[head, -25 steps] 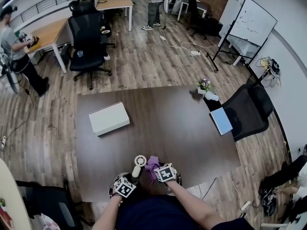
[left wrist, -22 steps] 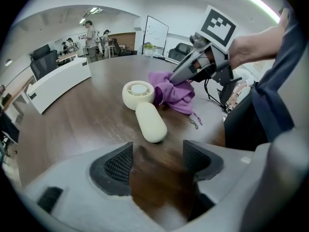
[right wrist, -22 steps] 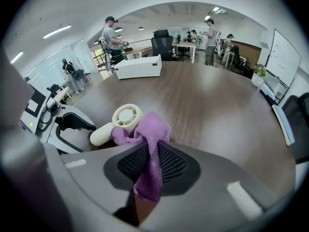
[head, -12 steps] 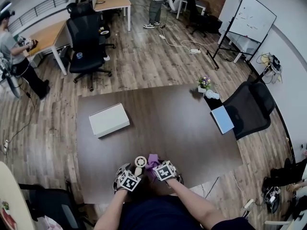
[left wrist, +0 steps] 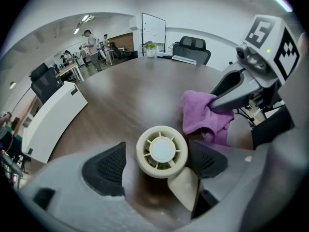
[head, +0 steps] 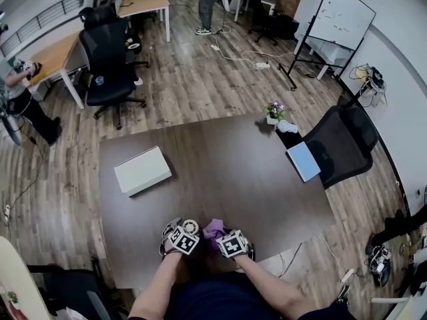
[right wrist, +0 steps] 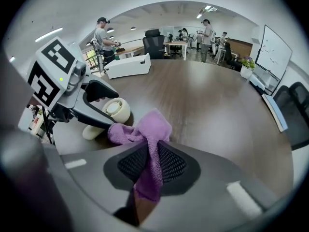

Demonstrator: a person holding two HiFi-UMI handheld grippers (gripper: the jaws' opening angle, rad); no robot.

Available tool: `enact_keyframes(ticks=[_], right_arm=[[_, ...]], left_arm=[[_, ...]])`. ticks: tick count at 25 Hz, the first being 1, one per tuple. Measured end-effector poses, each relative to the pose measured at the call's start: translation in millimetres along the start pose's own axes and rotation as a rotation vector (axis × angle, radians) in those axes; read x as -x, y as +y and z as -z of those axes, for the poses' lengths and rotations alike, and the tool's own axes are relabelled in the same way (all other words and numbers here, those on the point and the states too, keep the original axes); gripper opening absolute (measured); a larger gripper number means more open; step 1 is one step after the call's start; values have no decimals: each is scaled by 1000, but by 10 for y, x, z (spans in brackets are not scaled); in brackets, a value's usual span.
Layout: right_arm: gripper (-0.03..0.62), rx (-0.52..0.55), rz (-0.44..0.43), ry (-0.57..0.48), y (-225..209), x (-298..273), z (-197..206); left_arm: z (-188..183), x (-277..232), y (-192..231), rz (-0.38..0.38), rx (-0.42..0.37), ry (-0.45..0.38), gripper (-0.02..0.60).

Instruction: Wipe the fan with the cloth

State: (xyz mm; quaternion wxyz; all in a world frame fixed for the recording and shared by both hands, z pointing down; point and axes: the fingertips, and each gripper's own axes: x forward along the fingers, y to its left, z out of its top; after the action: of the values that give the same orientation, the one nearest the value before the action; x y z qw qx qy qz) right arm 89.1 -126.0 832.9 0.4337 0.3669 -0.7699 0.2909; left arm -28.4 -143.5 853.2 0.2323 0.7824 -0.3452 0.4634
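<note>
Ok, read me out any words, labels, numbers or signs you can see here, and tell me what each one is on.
Nothing here reads as words.
The whiteboard: faint marks, too small to read.
The marker cubes: black-and-white square patterns, not letters.
The white box, fan and cloth: no print visible.

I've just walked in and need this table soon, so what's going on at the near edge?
A person works at the dark table with a gripper in each hand. The right gripper is clamped on a purple cloth. The left gripper has just been opening its jaws. They now stand wide on either side of the head of a small cream fan lying on the table, without pressing it. The cloth is bunched just beside the fan.
</note>
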Motion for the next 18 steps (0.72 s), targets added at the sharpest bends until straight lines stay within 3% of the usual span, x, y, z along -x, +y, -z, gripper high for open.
enact_keyframes(ticks=[6,12,14,18], right_arm=[[75,-37,-7,-7,-45,25,66],[75,-50,-12,-22,-67,34,100],[74,-58,-20,-36,-83,26,102],[74,-89,-60,-129,-91,163,-82]], left_arm=[[69,-140,-61,46,-22,51,367],[67,-125,-90,53,-42,44,365],[53,-90,-78,51,-4,7,365],[-32,126,-98,98,163,-136,365]])
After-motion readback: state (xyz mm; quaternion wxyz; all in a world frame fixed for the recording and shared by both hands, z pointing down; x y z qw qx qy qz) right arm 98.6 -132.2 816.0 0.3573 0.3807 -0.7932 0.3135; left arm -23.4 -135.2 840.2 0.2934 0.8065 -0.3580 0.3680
